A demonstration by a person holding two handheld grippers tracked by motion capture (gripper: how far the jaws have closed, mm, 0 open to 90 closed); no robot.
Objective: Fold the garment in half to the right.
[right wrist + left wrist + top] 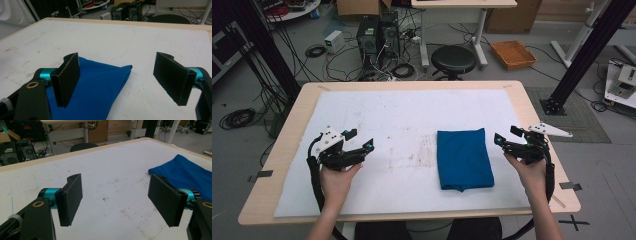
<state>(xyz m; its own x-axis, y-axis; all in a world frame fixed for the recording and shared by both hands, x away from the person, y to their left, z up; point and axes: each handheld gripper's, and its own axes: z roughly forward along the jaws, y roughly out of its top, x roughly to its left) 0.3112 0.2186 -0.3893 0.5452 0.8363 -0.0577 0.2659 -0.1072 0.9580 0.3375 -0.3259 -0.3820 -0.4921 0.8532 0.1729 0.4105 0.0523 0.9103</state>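
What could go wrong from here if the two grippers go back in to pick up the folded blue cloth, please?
The folded blue cloth lies flat on the white mat, so open jaws may pinch only its top layer and unfold it. The left gripper stands well apart from it, so the right gripper alone might drag it askew.

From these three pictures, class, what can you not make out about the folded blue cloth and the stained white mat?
- Folded blue cloth: layers inside the fold hidden; in the right gripper view a black jaw covers part and the bottom edge cuts it.
- Stained white mat: part under the cloth covered.
- Floor cables, high view: too small.
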